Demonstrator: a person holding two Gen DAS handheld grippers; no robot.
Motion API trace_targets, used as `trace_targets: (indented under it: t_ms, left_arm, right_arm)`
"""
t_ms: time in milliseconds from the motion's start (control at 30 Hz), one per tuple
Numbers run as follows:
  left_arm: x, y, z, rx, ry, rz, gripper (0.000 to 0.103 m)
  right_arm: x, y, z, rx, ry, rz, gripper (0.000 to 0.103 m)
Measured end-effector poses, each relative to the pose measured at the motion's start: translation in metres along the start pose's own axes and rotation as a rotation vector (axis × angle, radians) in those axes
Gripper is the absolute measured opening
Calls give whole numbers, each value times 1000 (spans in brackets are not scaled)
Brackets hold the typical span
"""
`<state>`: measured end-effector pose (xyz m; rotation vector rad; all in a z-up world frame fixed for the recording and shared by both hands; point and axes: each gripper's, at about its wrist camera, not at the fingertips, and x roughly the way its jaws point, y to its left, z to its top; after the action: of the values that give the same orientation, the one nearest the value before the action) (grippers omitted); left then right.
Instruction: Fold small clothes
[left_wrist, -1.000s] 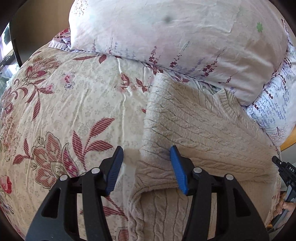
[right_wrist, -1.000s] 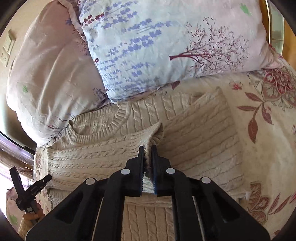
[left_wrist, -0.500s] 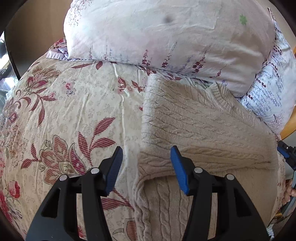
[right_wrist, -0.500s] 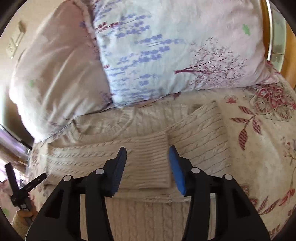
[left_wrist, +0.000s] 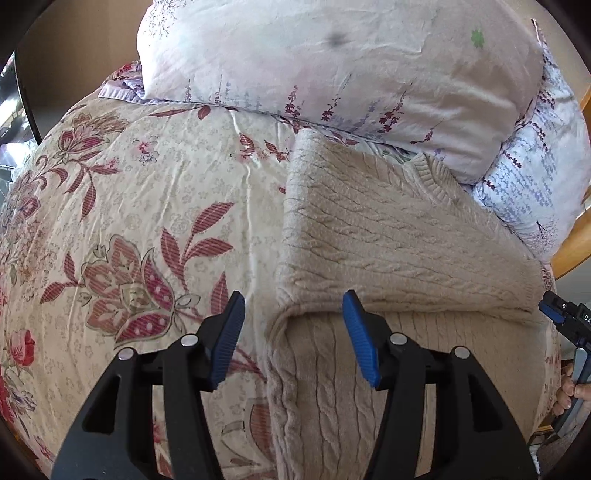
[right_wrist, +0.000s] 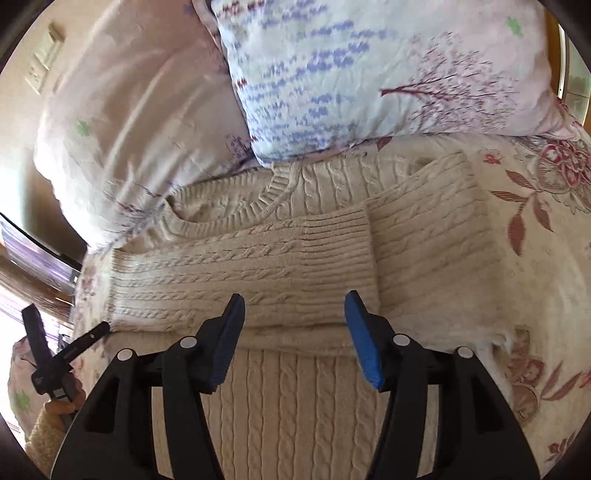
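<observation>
A cream cable-knit sweater (left_wrist: 388, 236) lies on the floral bedspread (left_wrist: 140, 206) with both sleeves folded across its chest. In the right wrist view the sweater (right_wrist: 288, 398) shows its neckline at the pillows and a ribbed cuff (right_wrist: 338, 251) lying flat on top. My left gripper (left_wrist: 293, 332) is open and empty, hovering over the sweater's left folded edge. My right gripper (right_wrist: 293, 332) is open and empty, just above the folded sleeve, below the cuff. The other gripper shows at the edge of each view.
Two floral pillows (left_wrist: 332, 62) (right_wrist: 369, 70) lie against the sweater's neckline at the bed's head. A wooden bed frame (left_wrist: 576, 243) runs along the right. The bedspread stretches to the left of the sweater.
My right gripper opened and let go of the sleeve cuff, which now lies flat across the chest, then drew back slightly. My left gripper stayed open and barely shifted.
</observation>
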<state>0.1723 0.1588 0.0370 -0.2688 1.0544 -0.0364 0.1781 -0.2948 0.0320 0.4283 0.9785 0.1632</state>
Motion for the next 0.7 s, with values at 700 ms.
trace_targets:
  t_ms: [700]
  left_arm:
    - [-51,30,-112,-105,99,-312,54]
  right_arm:
    - [-89,-126,-122,357,114,216,57]
